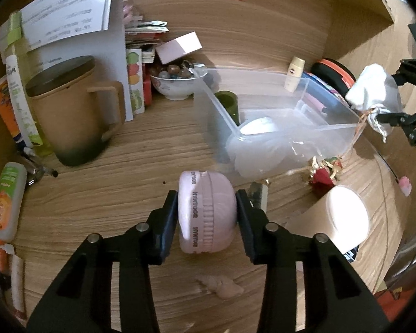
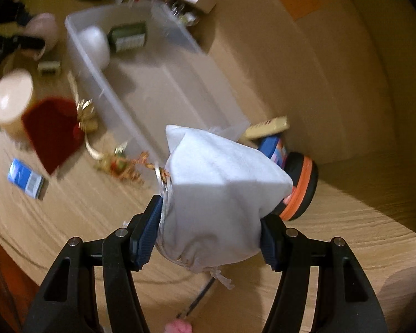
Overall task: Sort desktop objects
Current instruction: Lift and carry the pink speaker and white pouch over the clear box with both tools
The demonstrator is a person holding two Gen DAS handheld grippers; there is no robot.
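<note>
1. Pink round plastic case with a ribbed band [image 1: 206,212] sits between the fingers of the left gripper [image 1: 207,216], clear of the wooden desk [image 1: 102,194]. Both pads touch its flat faces, so it reads as clenched on the case, not released.
2. Case orientation: disc on edge, flat faces against the pads, its short axis running across the jaws and the ribbed rim pointing forward, toward the bin.
3. Key relation: the clear plastic storage bin [image 1: 263,144] lies ahead and slightly right of the left gripper, near corner just beyond the case. Its long axis runs away toward the desk's back right corner. A white rounded object already lies inside it.
4. Likely next move for the left: carry the case forward over the near rim; the lift must clear the bin wall.
5. White soft cloth drawstring pouch [image 2: 219,199] is pinched at its gathered end by the right gripper [image 2: 210,245]; grip is firm on fabric, the body bulging forward, cords trailing below.
6. Pouch points toward the bin's right end [image 2: 130,83]; from the left wrist view it hangs just beside the bin's right rim, off the desk.
7. The right hand looks nearer the bin opening than the left, so the pouch probably goes in first.
</note>
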